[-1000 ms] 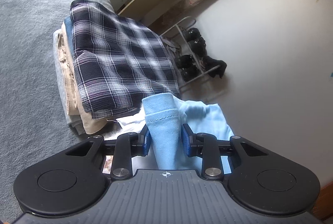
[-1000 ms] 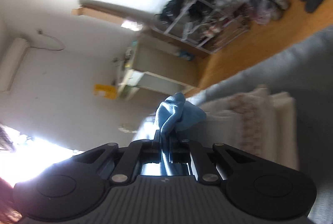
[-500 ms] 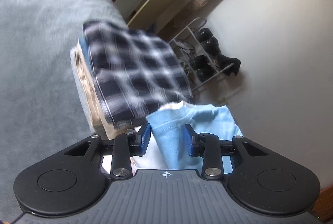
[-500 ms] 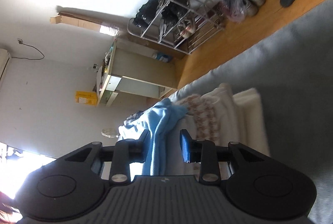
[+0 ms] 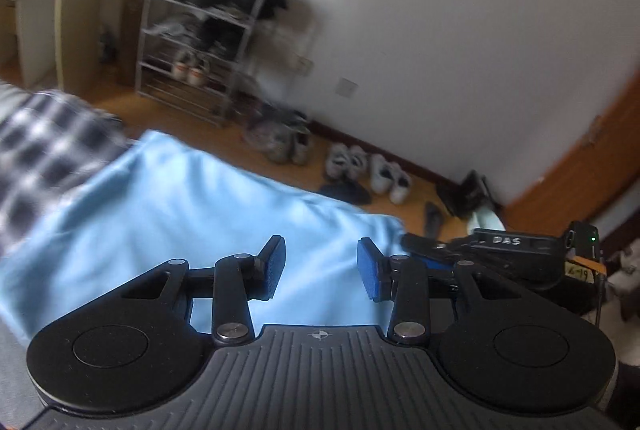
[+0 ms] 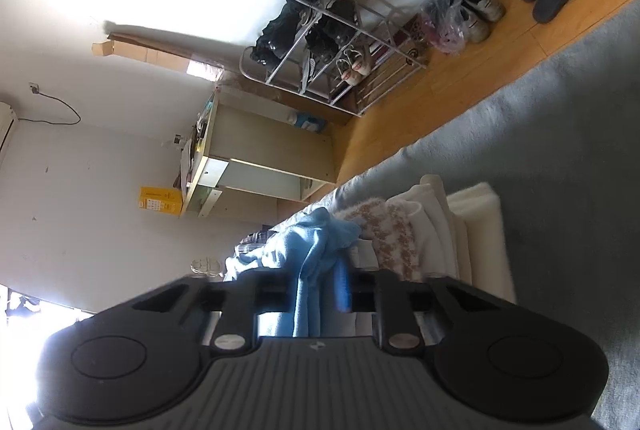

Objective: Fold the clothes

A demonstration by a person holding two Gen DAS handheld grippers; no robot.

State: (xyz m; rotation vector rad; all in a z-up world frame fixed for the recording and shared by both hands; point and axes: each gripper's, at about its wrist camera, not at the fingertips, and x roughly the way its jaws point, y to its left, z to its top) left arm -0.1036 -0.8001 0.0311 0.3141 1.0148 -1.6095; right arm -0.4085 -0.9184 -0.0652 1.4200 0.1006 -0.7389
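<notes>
Okay, bed (image 6: pixel 540 150) first: grey cover, it carries all the clothes. No surface besides it.

Blue shirt (image 5: pixel 180 210) is the item in work. It spreads loose and creased across the bed edge, just beside the plaid shirt (image 5: pixel 44 150), one end bunched up in the right claw. Not folded yet, by the look.

Progress, my read: well along for the pile, early for this piece. A white stack (image 6: pixel 452 226) lies neat on the bed with a fuzzy pink-white piece (image 6: pixel 384 230) against it. The plaid shirt looks folded too, but it is blurred. Left to do: flatten the blue shirt, fold it, set it on a pile. Cannot tell if more loose clothes wait out of view.

Left claw (image 5: pixel 320 272): released, jaws have just been opening, blue pads apart. The blue shirt shows through the gap but lies beyond it; nothing is pinched.

Right claw (image 6: pixel 320 294): clenched on the blue shirt, jaws have just been closing, a fold of cloth standing up between them.

View differences:
- Left wrist only: the shirt's broad spread, the plaid shirt, the right tool's black body off to the right, a wooden door.
- Right wrist only: the actual grip, the white stack, the desk (image 6: pixel 260 158).
- Both: shoe rack (image 5: pixel 192 50), shoes on the floor.
</notes>
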